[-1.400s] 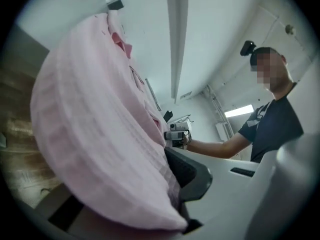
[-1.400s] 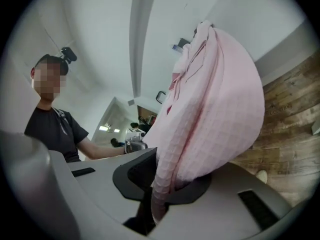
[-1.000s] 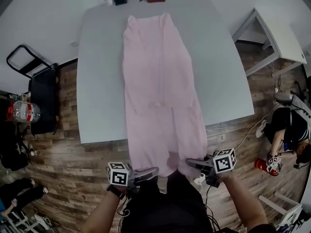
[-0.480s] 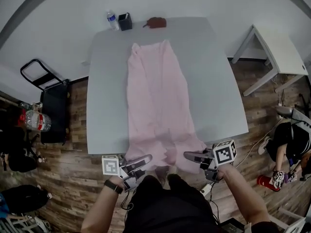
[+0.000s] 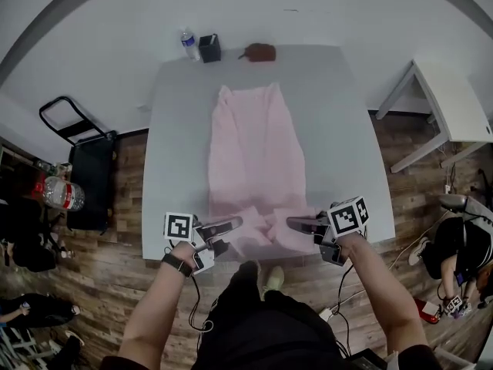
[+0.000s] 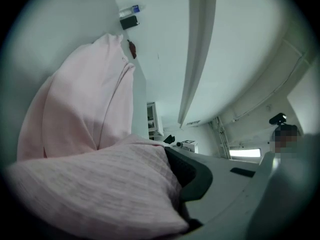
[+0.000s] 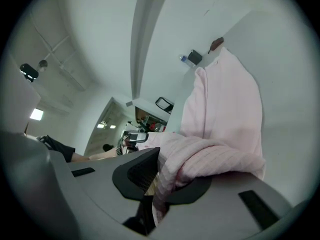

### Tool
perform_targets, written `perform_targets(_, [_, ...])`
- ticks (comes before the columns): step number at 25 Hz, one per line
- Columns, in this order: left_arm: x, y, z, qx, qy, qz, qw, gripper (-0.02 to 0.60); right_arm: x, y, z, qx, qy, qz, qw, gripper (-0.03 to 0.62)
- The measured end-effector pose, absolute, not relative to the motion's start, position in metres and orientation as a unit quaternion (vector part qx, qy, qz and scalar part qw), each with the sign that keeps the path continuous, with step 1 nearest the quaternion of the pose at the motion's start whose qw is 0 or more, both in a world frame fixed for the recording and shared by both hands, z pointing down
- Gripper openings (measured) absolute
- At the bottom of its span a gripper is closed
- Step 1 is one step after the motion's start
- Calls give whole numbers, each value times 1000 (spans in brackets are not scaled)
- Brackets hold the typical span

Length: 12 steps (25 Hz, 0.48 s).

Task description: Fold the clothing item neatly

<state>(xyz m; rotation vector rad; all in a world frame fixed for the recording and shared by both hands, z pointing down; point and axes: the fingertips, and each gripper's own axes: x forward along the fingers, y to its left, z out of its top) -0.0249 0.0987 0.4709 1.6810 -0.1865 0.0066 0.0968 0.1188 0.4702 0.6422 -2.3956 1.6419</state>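
Observation:
A long pale pink garment (image 5: pixel 250 153) lies lengthwise down the middle of the grey table (image 5: pixel 339 145). Its near end is bunched and lifted over the table's near edge. My left gripper (image 5: pixel 231 223) is shut on the near left corner of the hem, and my right gripper (image 5: pixel 296 222) is shut on the near right corner. In the left gripper view the pink cloth (image 6: pixel 80 114) covers most of the left gripper (image 6: pixel 170 184). In the right gripper view the cloth (image 7: pixel 225 104) drapes over the right gripper (image 7: pixel 160 179) and hangs down between its jaws.
At the table's far edge stand a water bottle (image 5: pixel 189 43), a black cup (image 5: pixel 209 48) and a brown pouch (image 5: pixel 260 52). A black cart (image 5: pixel 85 176) stands on the left, a white table (image 5: pixel 454 99) on the right. A person (image 5: pixel 454 245) sits at the far right.
Both grippers have carried the garment's near hem up from below the table edge and forward onto the table. The hanging part now lies bunched over the near end.

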Motion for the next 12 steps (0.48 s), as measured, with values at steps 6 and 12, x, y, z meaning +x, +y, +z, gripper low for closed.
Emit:
perform_targets(6, [-15,19,478,717,-52,5,695,12,94,46,479,232,-788,561,98,54])
perform_targets(12, [-12,-51,485,682,-19,-7,731,12,103,-15,483,249,-769,583,89,54])
